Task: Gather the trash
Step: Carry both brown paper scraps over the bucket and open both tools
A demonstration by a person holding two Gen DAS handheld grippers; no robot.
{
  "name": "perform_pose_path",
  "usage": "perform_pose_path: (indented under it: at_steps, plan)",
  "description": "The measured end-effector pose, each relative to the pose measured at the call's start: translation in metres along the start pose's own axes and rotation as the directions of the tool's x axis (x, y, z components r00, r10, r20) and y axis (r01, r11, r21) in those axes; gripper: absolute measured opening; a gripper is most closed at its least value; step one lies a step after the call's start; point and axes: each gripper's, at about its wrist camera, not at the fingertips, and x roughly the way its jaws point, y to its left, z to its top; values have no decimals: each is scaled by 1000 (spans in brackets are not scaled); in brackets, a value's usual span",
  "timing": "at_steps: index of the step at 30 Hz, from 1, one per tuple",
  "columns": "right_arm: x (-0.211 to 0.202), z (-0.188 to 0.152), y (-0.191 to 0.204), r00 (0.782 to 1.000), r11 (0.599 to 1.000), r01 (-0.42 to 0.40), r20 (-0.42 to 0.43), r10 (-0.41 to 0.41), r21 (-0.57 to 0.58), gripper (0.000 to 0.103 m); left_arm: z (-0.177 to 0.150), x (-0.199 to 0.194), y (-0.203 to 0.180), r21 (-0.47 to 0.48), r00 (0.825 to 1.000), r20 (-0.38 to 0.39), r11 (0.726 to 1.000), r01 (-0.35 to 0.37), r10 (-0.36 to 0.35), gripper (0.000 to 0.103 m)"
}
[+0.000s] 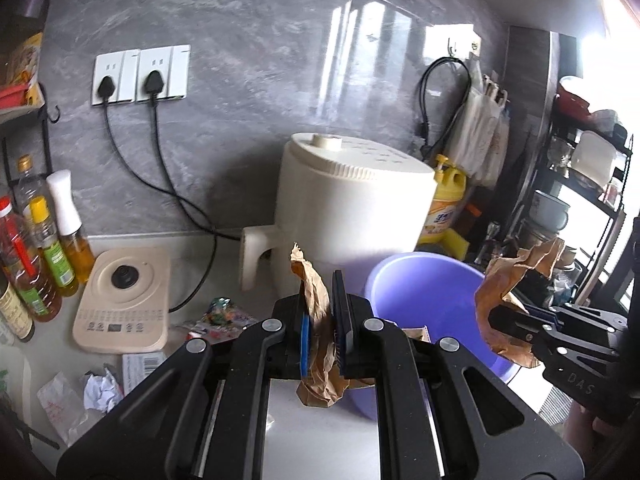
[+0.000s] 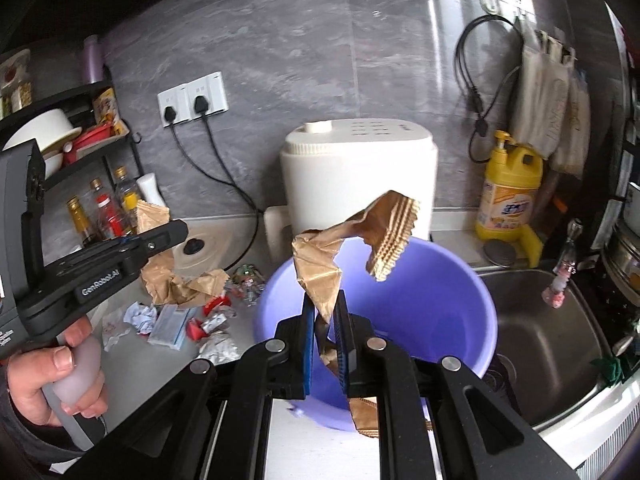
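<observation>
A: Nearest the lens in the left wrist view is the left gripper (image 1: 322, 322). Its jaws are nearly closed, clamped on a crumpled strip of brown paper (image 1: 318, 336) that sticks up at twelve o'clock from the pads and hangs below them.

B: Same story in the right wrist view. The right gripper (image 2: 325, 340) has its jaws pinched almost together on a second brown paper piece (image 2: 320, 268), whose corrugated end (image 2: 394, 232) flops toward one o'clock.

A: Now by size. The grey stone-look wall (image 1: 260, 40) fills the back. In front of it stands the cream appliance (image 1: 356, 196) at twelve o'clock.

B: Then the steel sink (image 2: 544, 340) at three o'clock, and the purple plastic basin (image 2: 420, 280) dead centre, just beyond the right gripper's fingertips, with the paper held above its rim.

A: From the left view that basin (image 1: 424, 284) sits at two o'clock of the left gripper, beside it rather than under it.

B: Smaller: the yellow pump bottle (image 2: 510, 188) at two o'clock, against the wall.

A: The cream kettle base (image 1: 124, 292) at nine o'clock, oil bottles (image 1: 44, 248) beyond it.

B: Smallest: loose litter on the counter at eight o'clock, a crumpled white paper (image 2: 140, 316), foil wrappers (image 2: 218, 346), and a person's hand (image 2: 52, 376) gripping the left tool's handle.
</observation>
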Motion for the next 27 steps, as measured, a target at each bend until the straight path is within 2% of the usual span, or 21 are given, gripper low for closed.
perform_pose_path:
  at_steps: [1,2,4,13,21,22,24,25,26,27]
  plan:
    - [0,-1,-3,1000,1000,8,-3,-8,3,19,1,0,-2,1,1000,2,1000,4,-4,10]
    - [-2,-1,-6,1000,1000,15,-1,-15,9,47,3,1,-5,4,1000,6,1000,7,-7,10]
    - [-9,-3,-10,998,999,45,49,-46,23,74,5,3,-9,11,1000,8,1000,13,-13,10]
    - [-19,-14,-36,994,993,94,44,-97,66,82,5,21,-34,41,998,-16,998,55,-54,10]
    - [-29,-23,-58,989,985,139,37,-143,106,87,6,38,-60,59,991,-50,990,127,-124,12]
    - [-30,-23,-58,988,984,142,36,-147,109,88,6,41,-62,60,989,-59,988,141,-137,17]
    - [-31,-25,-61,988,982,147,33,-152,116,88,5,42,-64,57,988,-63,988,146,-142,42]
    - [-32,-26,-61,988,982,150,31,-154,119,88,5,42,-64,53,988,-59,988,146,-143,62]
    - [-31,-27,-62,987,981,151,28,-155,122,89,4,40,-63,47,988,-47,988,147,-145,73]
    - [-31,-28,-63,988,981,150,26,-155,125,89,4,38,-62,44,989,-39,989,142,-141,76]
